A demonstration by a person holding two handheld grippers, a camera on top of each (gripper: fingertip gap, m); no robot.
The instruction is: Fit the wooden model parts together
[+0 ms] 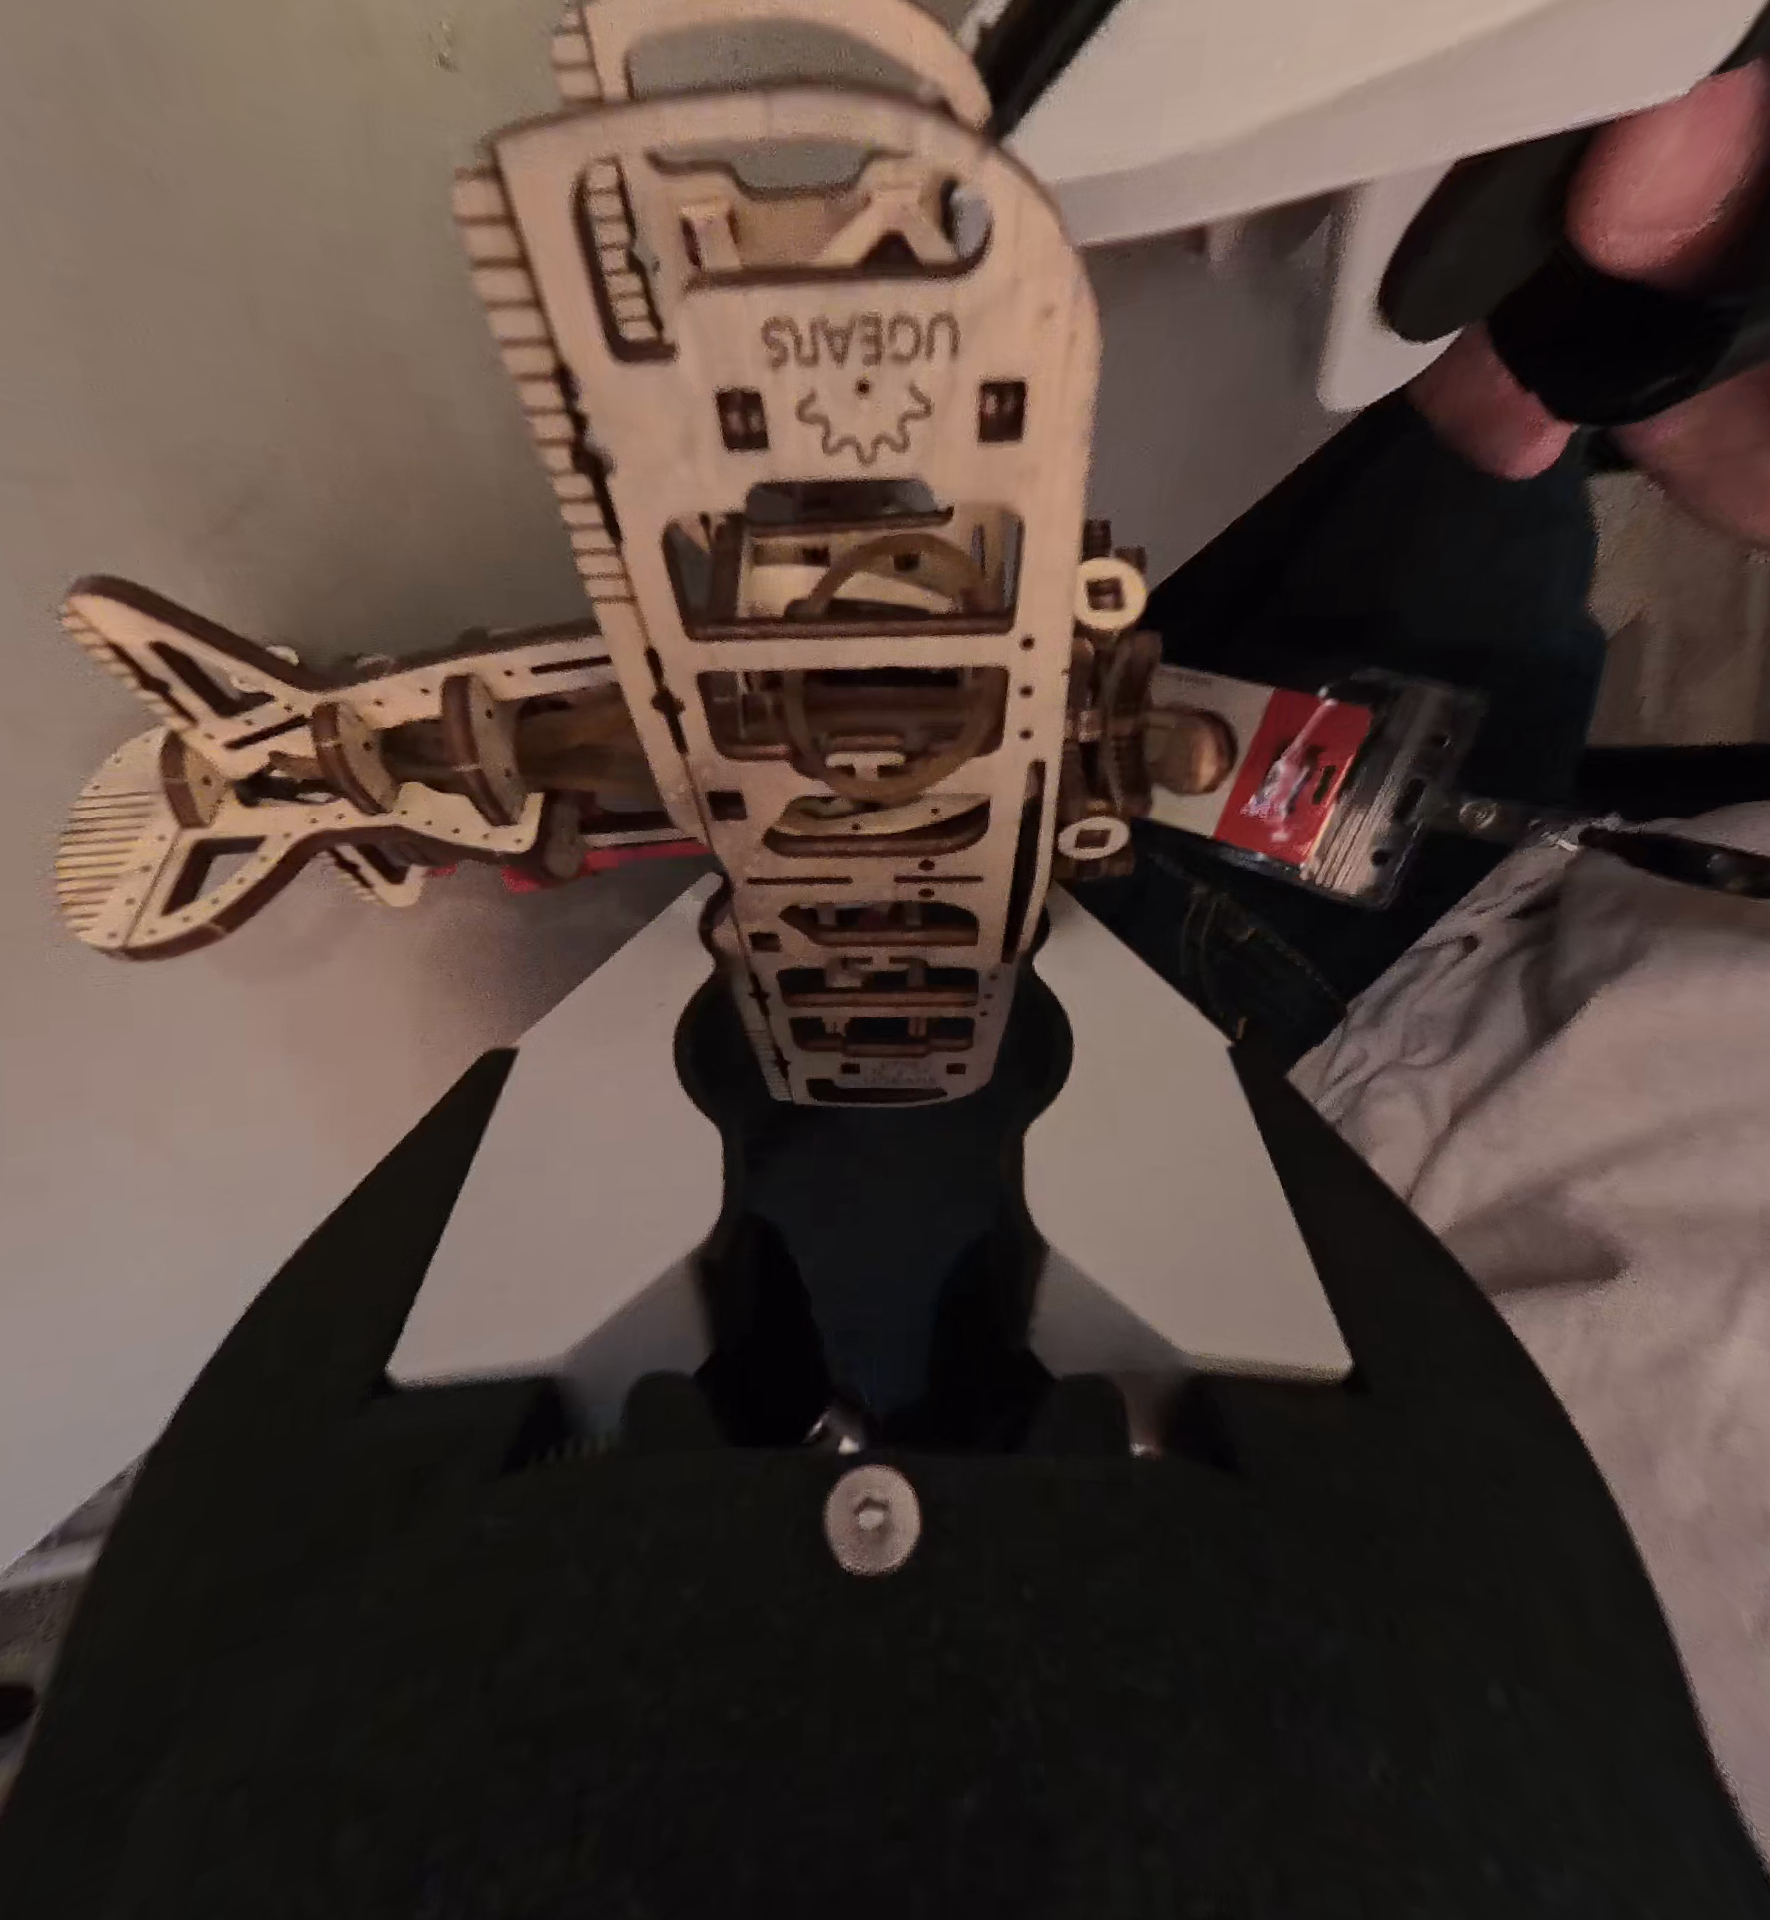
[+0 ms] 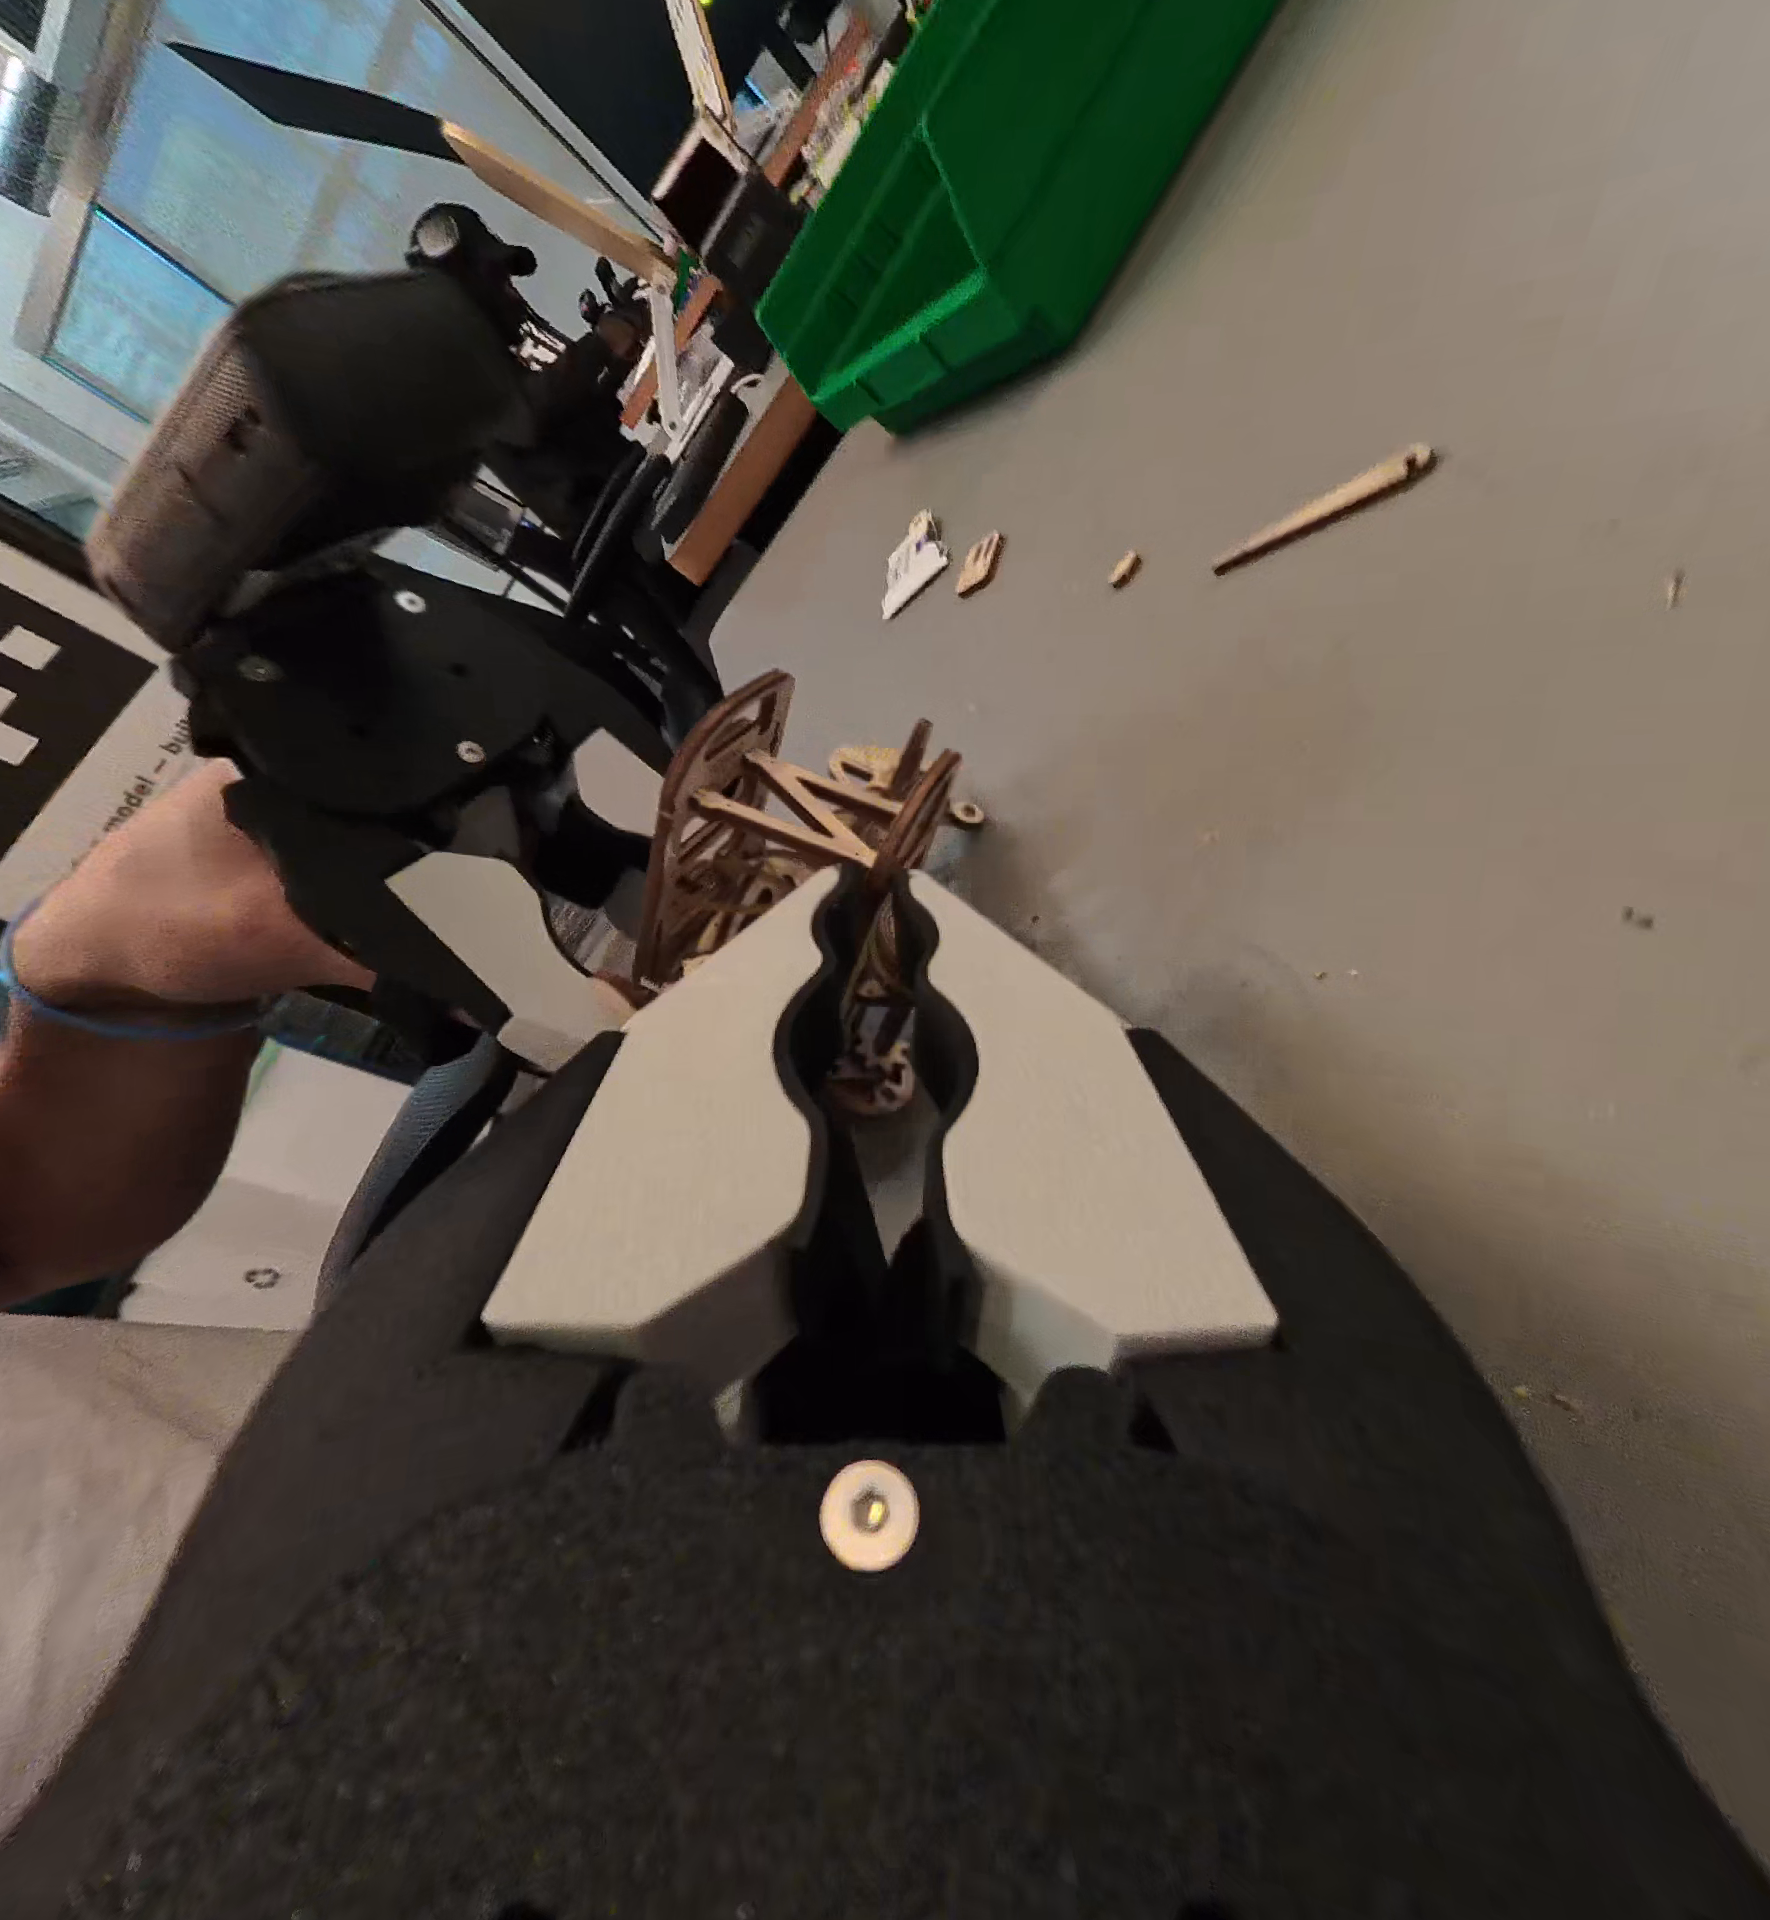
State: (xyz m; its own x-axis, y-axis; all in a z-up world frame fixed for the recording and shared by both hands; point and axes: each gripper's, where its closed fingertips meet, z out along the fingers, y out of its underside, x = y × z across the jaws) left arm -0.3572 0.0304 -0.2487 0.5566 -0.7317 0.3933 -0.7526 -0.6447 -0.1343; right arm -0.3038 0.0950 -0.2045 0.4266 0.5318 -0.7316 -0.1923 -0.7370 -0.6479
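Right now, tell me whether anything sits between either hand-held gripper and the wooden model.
Nothing visible does. The left hand-held gripper is already shut on the wing of the wooden model airplane, and the right hand-held gripper is shut on another wing edge. No gap is left to block.

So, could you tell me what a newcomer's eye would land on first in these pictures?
The wooden model plane fills the middle of the left wrist view, one wing tip clamped in the left gripper. In the right wrist view, the right gripper pinches the plane's other wing just above the grey table, with a bright green bin at the far edge.
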